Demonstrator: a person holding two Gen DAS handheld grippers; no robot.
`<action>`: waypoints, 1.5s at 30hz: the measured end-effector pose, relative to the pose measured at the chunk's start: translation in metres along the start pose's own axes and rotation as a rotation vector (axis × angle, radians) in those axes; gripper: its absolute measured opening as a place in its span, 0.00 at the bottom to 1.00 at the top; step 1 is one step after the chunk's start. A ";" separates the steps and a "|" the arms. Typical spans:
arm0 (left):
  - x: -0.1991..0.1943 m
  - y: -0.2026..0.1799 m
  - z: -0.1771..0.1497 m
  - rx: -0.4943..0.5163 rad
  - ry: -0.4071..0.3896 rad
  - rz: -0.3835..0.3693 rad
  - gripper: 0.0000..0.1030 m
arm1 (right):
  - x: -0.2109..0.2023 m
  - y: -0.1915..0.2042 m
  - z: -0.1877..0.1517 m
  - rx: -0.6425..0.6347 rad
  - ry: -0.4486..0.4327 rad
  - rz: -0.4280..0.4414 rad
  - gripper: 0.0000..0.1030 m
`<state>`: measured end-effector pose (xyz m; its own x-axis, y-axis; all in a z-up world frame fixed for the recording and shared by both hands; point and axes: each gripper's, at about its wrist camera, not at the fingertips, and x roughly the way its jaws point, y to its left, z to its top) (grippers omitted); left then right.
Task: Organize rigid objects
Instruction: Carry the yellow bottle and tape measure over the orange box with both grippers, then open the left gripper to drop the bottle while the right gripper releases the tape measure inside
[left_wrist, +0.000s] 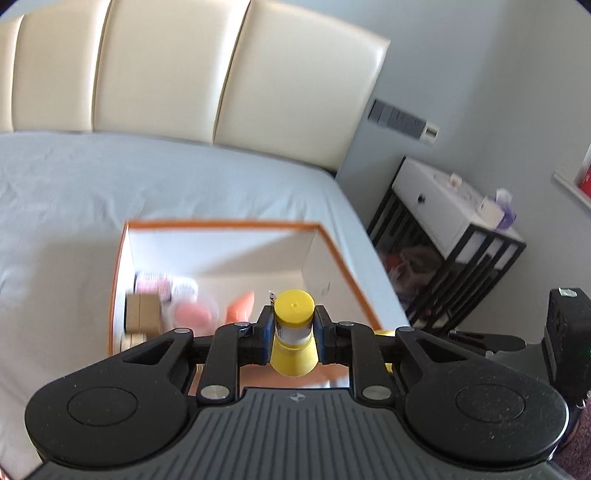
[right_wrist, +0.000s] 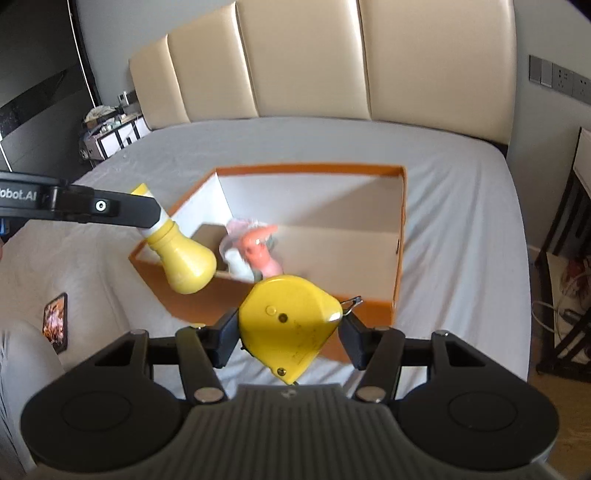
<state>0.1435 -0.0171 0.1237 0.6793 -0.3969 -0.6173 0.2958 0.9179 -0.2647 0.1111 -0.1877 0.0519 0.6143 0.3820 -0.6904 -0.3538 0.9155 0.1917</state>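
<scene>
My left gripper (left_wrist: 293, 332) is shut on a yellow bottle (left_wrist: 294, 314) and holds it above the near edge of an open orange-rimmed box (left_wrist: 221, 224) on the bed. In the right wrist view the bottle (right_wrist: 184, 258) hangs over the box's left corner (right_wrist: 214, 173). My right gripper (right_wrist: 288, 328) is shut on a yellow tape measure (right_wrist: 288, 325), held just in front of the box's near wall. Inside the box lie a pink and orange toy (right_wrist: 258, 247), a pink packet (left_wrist: 155, 284) and a brown carton (left_wrist: 144, 314).
The box rests on a grey bed sheet (left_wrist: 110, 177) with a cream headboard (left_wrist: 184, 66) behind. A black and white nightstand (left_wrist: 454, 229) stands right of the bed. A phone (right_wrist: 56, 321) lies on the bed at left.
</scene>
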 end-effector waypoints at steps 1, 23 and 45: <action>0.004 0.001 0.010 0.001 -0.015 0.011 0.23 | 0.000 -0.001 0.010 -0.003 -0.012 0.001 0.56; 0.191 0.047 0.034 0.012 0.314 0.122 0.23 | 0.195 -0.026 0.108 -0.363 0.370 -0.057 0.56; 0.180 0.084 0.038 -0.164 0.253 0.048 0.48 | 0.267 -0.029 0.120 -0.467 0.518 -0.059 0.56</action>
<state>0.3162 -0.0115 0.0182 0.4948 -0.3585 -0.7916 0.1407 0.9320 -0.3341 0.3698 -0.0968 -0.0540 0.2679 0.1180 -0.9562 -0.6675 0.7384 -0.0959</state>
